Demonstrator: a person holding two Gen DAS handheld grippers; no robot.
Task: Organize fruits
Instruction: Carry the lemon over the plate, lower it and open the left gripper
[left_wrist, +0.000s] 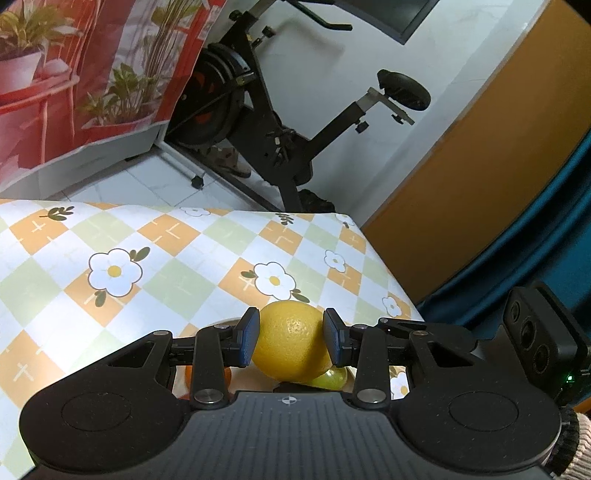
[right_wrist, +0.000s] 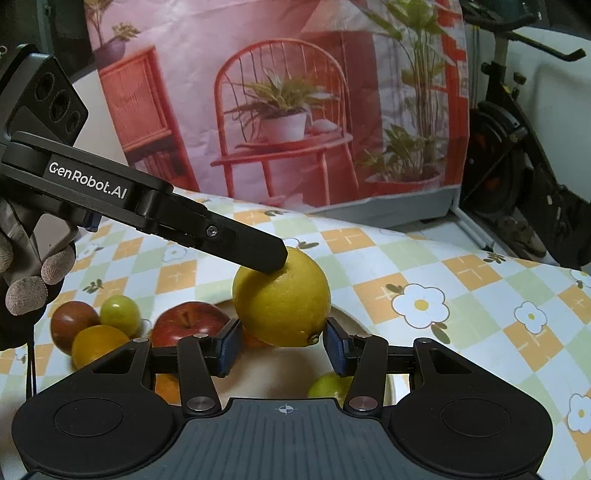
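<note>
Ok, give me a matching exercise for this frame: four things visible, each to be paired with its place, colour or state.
1 lemon
2 apple
3 tablecloth
4 exercise bike

a chequered, with flowers
b held in the right tongs
c red, beside the lemon
d on the floor beyond the table

Pairs: 1-b, 2-c, 3-a, 4-d

You cannot see the plate whole: the lemon and gripper bodies hide most
</note>
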